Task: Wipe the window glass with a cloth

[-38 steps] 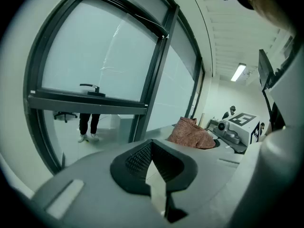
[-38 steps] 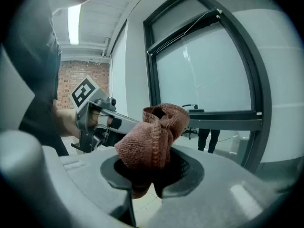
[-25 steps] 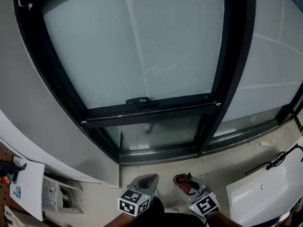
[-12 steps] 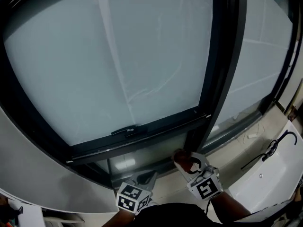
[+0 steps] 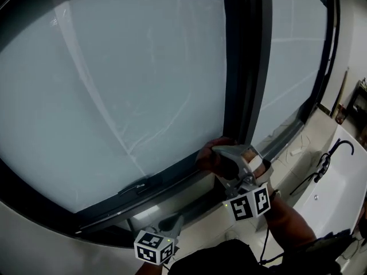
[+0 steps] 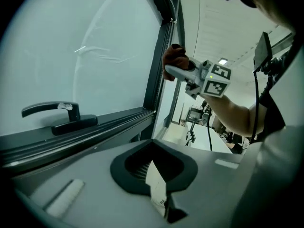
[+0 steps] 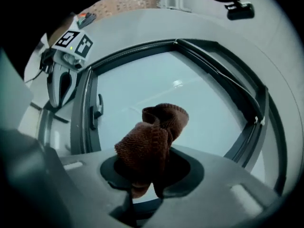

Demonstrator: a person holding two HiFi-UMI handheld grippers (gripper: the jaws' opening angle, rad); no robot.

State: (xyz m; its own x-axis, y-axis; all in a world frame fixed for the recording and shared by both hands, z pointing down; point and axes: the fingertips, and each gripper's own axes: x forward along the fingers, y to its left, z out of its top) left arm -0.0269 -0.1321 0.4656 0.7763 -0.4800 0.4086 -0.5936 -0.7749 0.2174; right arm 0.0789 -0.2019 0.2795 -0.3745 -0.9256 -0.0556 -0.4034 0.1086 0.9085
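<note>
By the lower right corner of the window glass point(image 5: 114, 79), your right gripper point(image 5: 225, 155) clamps the cloth point(image 7: 153, 139). Wiping looks about to start, so press it flat and sweep. Your left gripper point(image 5: 172, 224) hangs low, pinched together and empty.

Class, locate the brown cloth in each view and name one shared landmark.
Head view: cloth lower centre-right, by the window frame.
Left gripper view: cloth upper centre.
Right gripper view: cloth centre, between the jaws.
Shared landmark: window handle.
</note>
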